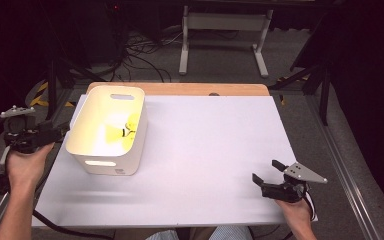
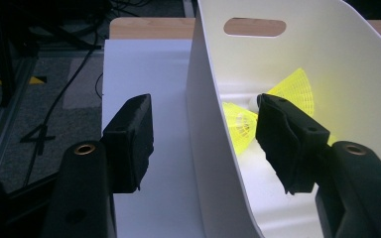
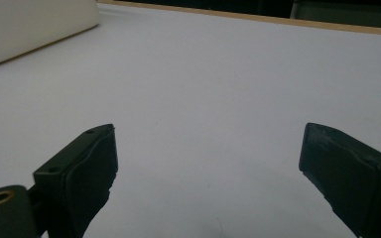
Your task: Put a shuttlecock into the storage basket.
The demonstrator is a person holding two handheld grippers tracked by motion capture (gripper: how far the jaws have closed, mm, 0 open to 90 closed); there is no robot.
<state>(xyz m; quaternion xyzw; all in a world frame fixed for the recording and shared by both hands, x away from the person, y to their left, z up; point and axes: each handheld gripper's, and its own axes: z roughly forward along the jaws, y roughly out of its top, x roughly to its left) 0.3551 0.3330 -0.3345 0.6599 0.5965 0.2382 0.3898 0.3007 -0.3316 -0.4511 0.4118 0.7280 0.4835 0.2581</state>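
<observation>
A white plastic bin [image 1: 130, 160] with handle slots stands on the left part of the white table top [image 1: 210, 145]. Inside it lie yellow shuttlecocks [image 1: 121, 133], which the left gripper view shows as yellow mesh skirts [image 2: 297, 88] on the bin floor. My left gripper [image 1: 60, 132] is at the bin's left rim, open. Its jaws straddle the bin's side wall [image 2: 203, 148] with a gap on each side, one jaw outside and one inside near the shuttlecocks. My right gripper [image 1: 266, 171] rests open near the table's front right, with bare table between its jaws [image 3: 208, 134].
A wooden strip [image 1: 190, 89] edges the table's far side. Beyond it, cables [image 1: 140, 55] lie on the grey floor next to a white frame's legs [image 1: 222, 45]. Dark stands flank the table left [image 1: 52, 80] and right [image 1: 325, 85].
</observation>
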